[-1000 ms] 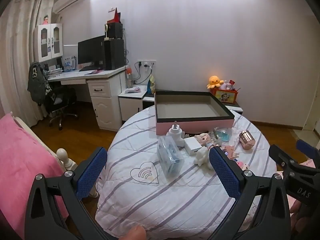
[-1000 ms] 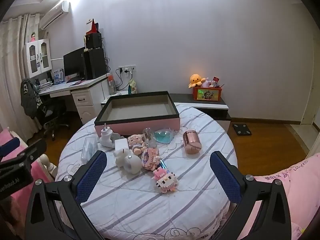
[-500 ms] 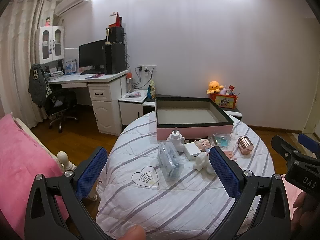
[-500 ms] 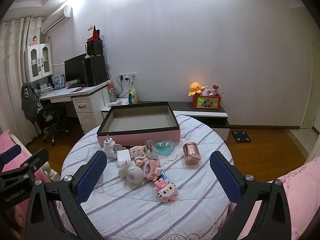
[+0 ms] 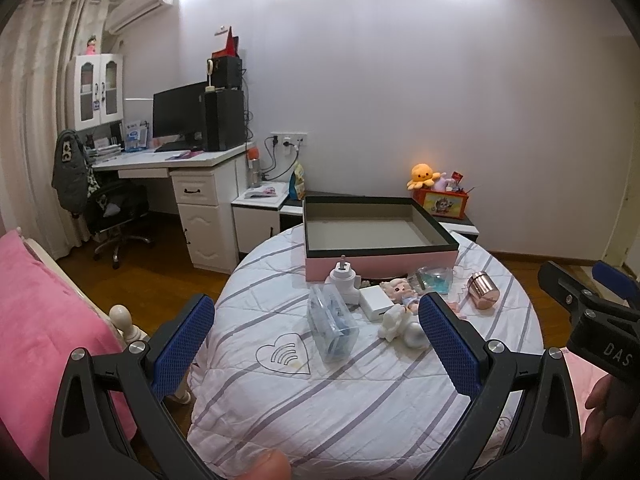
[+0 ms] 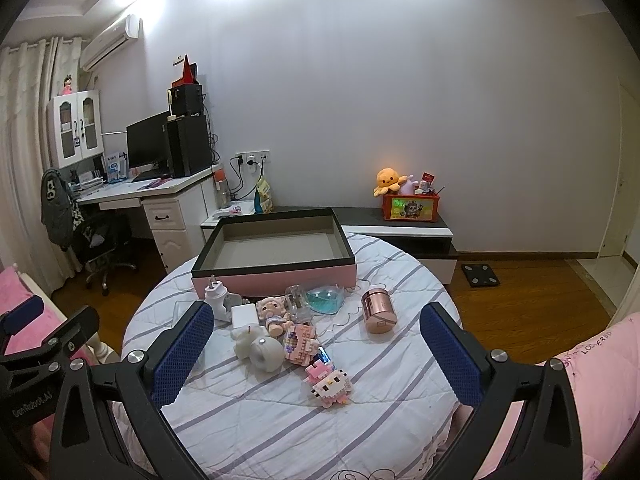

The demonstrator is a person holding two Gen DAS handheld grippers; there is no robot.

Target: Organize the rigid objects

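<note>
Nothing is sorted yet: the box [image 6: 276, 248] at the back of the round counter [image 6: 320, 420] sits empty. From left to right, plug [image 6: 216, 296], doll [image 6: 274, 314] and copper jar [image 6: 378, 310] lie loose before it. Left tongs [image 5: 316, 344] and right tongs [image 6: 316, 354] both gape empty, well short of them.

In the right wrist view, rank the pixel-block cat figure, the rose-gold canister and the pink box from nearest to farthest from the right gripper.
1. Pixel-block cat figure: nearest the right gripper, between its fingers.
2. Rose-gold canister: mid-table, right.
3. Pink box: far edge, empty.
</note>
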